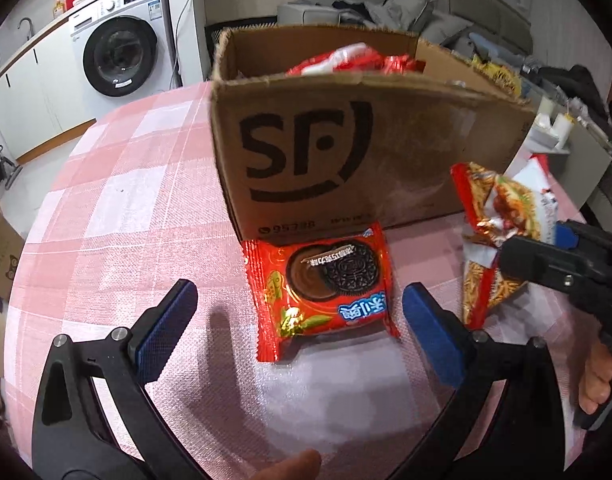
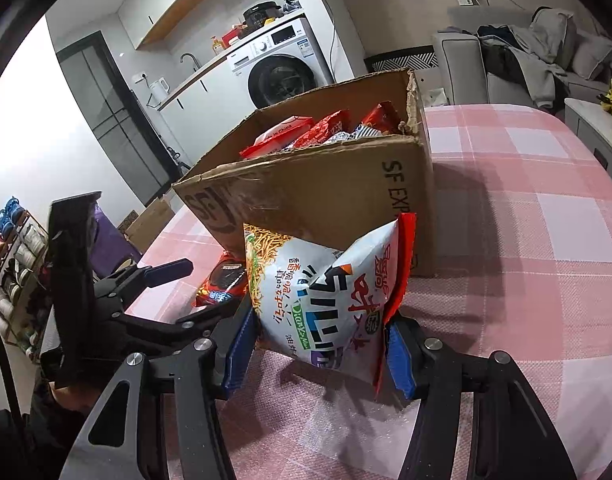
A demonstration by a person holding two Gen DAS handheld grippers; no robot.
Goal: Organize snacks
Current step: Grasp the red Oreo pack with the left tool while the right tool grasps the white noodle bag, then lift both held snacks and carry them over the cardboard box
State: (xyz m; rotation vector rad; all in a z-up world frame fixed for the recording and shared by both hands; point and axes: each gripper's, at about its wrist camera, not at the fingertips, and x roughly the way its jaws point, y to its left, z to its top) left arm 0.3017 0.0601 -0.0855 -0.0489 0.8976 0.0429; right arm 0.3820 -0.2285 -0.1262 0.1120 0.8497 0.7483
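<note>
My right gripper (image 2: 319,344) is clamped on a white-and-red crinkly snack bag with noodle sticks printed on it (image 2: 325,300). Both blue pads (image 2: 240,350) press its lower sides, jaws partly closed, and the bag stands pinched upright. The bag sits just in front of the near wall of the brown cardboard box with the black SF logo (image 1: 345,152).

My left gripper (image 1: 300,312) stands wide open and holds nothing. Its blue pads (image 1: 166,332) flank a flat red foil packet with a dark sandwich cookie printed on it (image 1: 325,292). Neither pad touches the packet. The cookie packet lies flat on the pink-and-white checked tablecloth (image 1: 126,200), its far edge against the foot of the box.

The box is open at the top. Red and white snack packets (image 2: 317,132) are piled inside, reaching about rim level.

From the left wrist view, the noodle bag (image 1: 501,240) shows to the right of the cookie packet, with the right gripper's black body in front of it. A white front-loading washing machine (image 1: 120,44) stands in the background.
</note>
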